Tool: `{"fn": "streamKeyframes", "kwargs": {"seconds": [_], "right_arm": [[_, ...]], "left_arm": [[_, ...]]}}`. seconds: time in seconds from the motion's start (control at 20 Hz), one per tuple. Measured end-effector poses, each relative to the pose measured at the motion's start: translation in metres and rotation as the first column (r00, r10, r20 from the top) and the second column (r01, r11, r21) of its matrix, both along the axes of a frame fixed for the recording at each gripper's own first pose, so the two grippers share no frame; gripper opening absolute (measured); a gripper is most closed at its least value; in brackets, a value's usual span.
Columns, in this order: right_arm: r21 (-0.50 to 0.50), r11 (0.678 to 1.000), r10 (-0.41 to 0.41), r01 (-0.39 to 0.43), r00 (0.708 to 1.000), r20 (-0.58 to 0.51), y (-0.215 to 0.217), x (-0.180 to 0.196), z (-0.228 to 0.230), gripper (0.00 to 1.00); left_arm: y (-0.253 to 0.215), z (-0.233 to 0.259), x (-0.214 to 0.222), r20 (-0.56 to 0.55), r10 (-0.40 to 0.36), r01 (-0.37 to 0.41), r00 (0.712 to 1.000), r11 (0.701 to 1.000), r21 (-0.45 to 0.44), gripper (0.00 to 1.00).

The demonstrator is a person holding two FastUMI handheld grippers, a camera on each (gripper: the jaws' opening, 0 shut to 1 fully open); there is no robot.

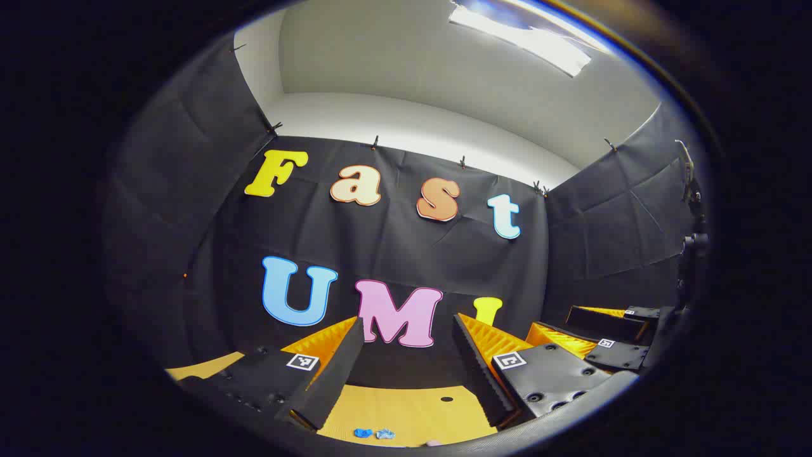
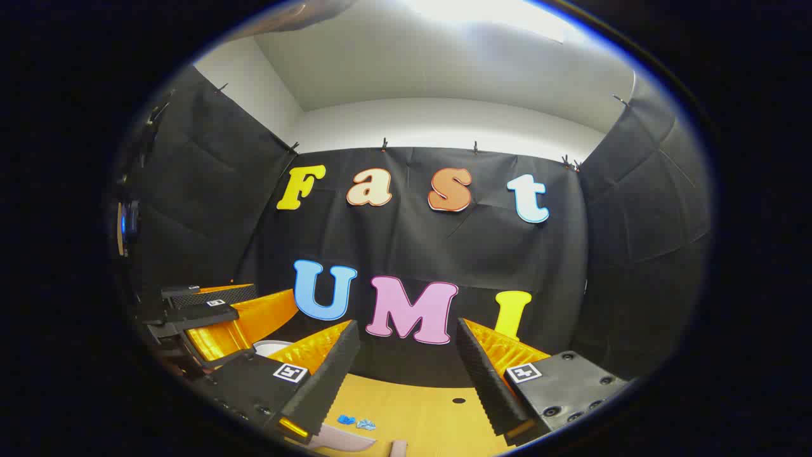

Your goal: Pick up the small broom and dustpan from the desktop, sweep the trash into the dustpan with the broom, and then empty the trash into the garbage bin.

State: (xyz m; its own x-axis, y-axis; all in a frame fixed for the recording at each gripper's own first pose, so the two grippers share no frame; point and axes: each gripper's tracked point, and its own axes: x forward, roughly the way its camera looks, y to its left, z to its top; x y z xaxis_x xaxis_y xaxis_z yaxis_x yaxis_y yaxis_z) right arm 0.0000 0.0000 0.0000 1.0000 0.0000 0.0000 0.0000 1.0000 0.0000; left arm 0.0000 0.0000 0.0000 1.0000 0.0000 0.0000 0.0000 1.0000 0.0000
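Two small blue scraps of trash (image 1: 374,433) lie on the yellow-wood desktop (image 1: 412,406), low between my left gripper's fingers. My left gripper (image 1: 408,320) is open, held above the desk and empty. In the right gripper view the same scraps (image 2: 356,422) lie just past my right gripper's left finger. My right gripper (image 2: 406,324) is open too, with nothing between its fingers. A pale curved edge (image 2: 342,438) and a pinkish tip (image 2: 398,448) show at the bottom rim; I cannot tell whether they belong to the broom or the dustpan. Each gripper appears beside the other: the right gripper (image 1: 593,333), the left gripper (image 2: 222,320).
A small dark hole (image 1: 446,399) marks the desktop towards the back wall. A white rounded object (image 2: 271,347) peeks out behind my right gripper's left finger. Black cloth walls close the booth at the back and on both sides.
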Motion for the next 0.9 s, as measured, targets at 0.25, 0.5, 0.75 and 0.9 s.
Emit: {"fn": "streamKeyframes", "kwargs": {"seconds": [0.25, 0.5, 0.75, 0.9], "right_arm": [[0.005, 1.0, -0.006, 0.006, 1.0, -0.024, 0.001, 0.007, -0.011, 0.97], [0.011, 1.0, -0.015, 0.016, 0.999, -0.052, -0.003, 0.01, -0.023, 0.96], [0.011, 0.999, -0.042, 0.043, 0.997, -0.063, -0.013, 0.006, -0.025, 0.96], [0.005, 0.998, -0.065, 0.066, 0.996, -0.061, -0.018, 0.001, -0.022, 0.96]], "left_arm": [[0.0, 0.01, 0.002, 0.034, -0.008, 0.006, 0.999, 0.999, 0.046, 0.82], [-0.005, 0.012, 0.003, 0.052, -0.024, 0.019, 0.998, 0.996, 0.092, 0.82], [-0.011, 0.007, 0.005, 0.029, -0.039, 0.037, 0.999, 0.996, 0.087, 0.82], [-0.015, 0.002, 0.005, 0.016, -0.055, 0.054, 0.998, 0.995, 0.087, 0.82]]}}
